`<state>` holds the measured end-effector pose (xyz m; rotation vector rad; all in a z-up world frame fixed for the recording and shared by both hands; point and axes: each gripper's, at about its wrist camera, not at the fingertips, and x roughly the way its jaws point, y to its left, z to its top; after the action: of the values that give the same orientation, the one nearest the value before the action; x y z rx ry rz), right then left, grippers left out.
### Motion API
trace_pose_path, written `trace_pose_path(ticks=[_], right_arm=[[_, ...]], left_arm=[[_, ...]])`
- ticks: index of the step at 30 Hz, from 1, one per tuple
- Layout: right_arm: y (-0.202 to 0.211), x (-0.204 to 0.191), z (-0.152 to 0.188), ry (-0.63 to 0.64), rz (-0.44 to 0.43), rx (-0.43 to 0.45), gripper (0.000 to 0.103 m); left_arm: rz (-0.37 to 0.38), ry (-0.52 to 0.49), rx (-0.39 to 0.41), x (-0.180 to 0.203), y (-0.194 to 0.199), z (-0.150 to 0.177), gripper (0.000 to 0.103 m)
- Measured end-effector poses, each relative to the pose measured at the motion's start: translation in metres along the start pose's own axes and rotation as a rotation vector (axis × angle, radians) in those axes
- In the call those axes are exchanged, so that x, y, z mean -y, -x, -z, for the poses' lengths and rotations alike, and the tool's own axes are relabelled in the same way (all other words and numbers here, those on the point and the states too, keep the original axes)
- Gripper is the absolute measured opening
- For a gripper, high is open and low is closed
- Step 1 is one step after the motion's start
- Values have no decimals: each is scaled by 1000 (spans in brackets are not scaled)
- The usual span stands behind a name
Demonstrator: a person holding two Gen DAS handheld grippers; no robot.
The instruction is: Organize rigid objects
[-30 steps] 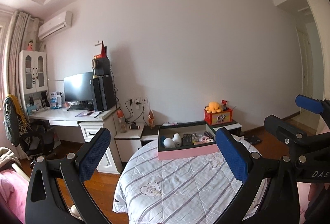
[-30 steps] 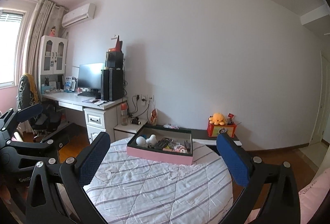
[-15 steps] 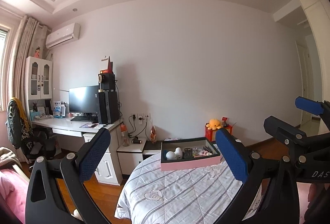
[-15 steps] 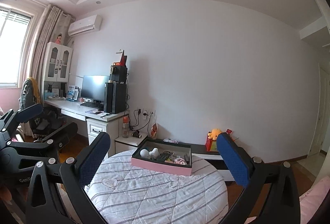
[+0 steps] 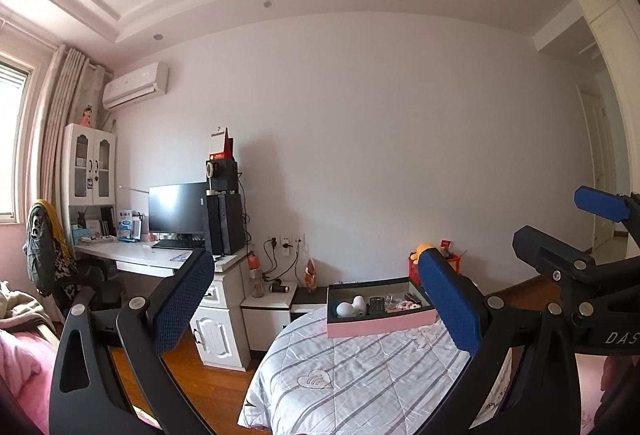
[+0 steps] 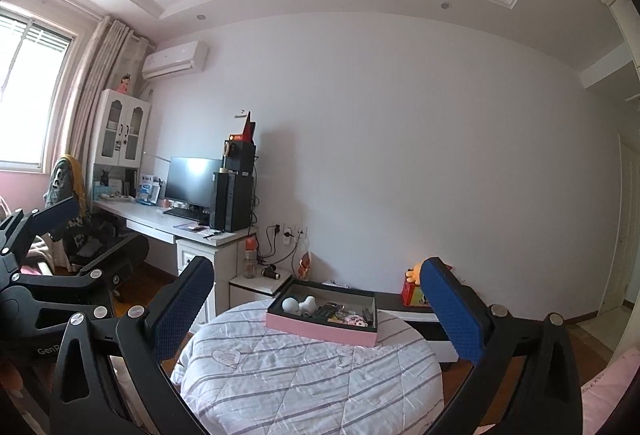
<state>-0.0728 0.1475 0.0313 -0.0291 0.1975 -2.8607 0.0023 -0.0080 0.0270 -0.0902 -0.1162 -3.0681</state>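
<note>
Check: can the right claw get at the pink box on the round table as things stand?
Probably yes. The right claw is open and empty, pointing over the striped tabletop toward the pink box at the far side. Nothing stands between; it just isn't close yet.

Open air above the round table; clutter only along the far wall.

The striped quilted cover (image 6: 304, 375) of the round table (image 5: 360, 387) lies bare in front of the pink tray (image 6: 320, 329), which sits at its far edge with white rounded objects (image 6: 298, 305) and small items filling the inside. Nothing stands between the tray and the left gripper (image 5: 316, 303) or the right gripper (image 6: 316, 305), both held wide apart and high, side by side. Beyond the table, a white desk (image 6: 176, 227) with a monitor (image 6: 192, 183) and a black computer tower (image 6: 232, 201) blocks the left side; a low cabinet (image 6: 404, 305) with a red box (image 6: 414, 293) stands close behind the tray.
</note>
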Motion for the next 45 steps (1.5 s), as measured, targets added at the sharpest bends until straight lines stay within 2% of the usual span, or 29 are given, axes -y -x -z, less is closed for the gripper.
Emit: trace_pose_path(ticks=[11, 17, 24, 28, 45], right_arm=[[2, 0, -6, 6, 25, 4, 103], [-2, 1, -20, 17, 43, 19, 103], [-13, 8, -34, 20, 38, 16, 103], [-23, 15, -48, 8, 34, 17, 103], [-21, 18, -55, -3, 41, 87, 103]], left_arm=[[9, 5, 7, 3, -5, -6, 103], [29, 17, -2, 3, -14, -18, 103], [20, -33, -1, 5, -31, -43, 103], [33, -30, -8, 5, -44, -55, 103], [37, 2, 67, 2, -47, -63, 103]])
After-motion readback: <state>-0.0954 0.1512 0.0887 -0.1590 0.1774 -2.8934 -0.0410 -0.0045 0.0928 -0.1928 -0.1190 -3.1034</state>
